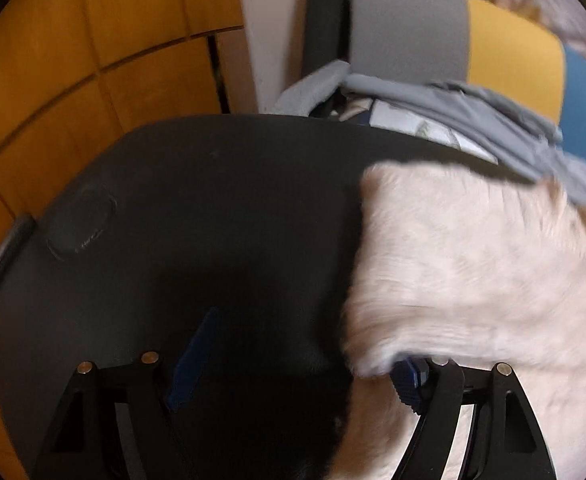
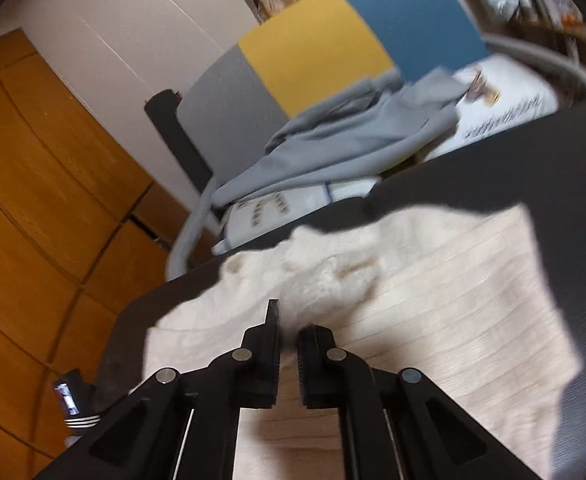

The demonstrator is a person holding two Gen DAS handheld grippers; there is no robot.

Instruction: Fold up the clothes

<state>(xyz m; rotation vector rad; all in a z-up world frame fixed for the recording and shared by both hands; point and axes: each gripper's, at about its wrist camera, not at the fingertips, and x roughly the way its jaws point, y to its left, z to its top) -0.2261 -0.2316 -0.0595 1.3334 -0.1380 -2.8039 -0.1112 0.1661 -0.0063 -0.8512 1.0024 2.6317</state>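
Both views are blurred, and the weave and seams of the cream garment (image 2: 413,300) are hard to make out. It lies on the black desk (image 1: 193,200), partly folded, with a bunched fluffy section just ahead of the right hand-held gripper (image 2: 288,344).

That gripper's jaws stand nearly together with cream fabric crowding the narrow gap; I cannot tell whether the cloth is actually pinched. The left hand-held gripper (image 1: 297,364) is spread wide and released. Its left finger is over bare desk, while its right finger (image 1: 411,380) is partly buried under the garment's near edge, so its tip is hidden.

Left of the left gripper the desk runs bare to its rounded edge. A round dark mark (image 1: 81,220) shows there, seen only in this view. Beyond the far desk edge, both views show a grey garment (image 2: 333,136) draped over printed white items (image 2: 505,100), with a grey, yellow and blue panel (image 2: 325,48) behind. Only the right view shows a small lit screen (image 2: 67,396) low on the wooden floor (image 2: 33,200), well left of that gripper.
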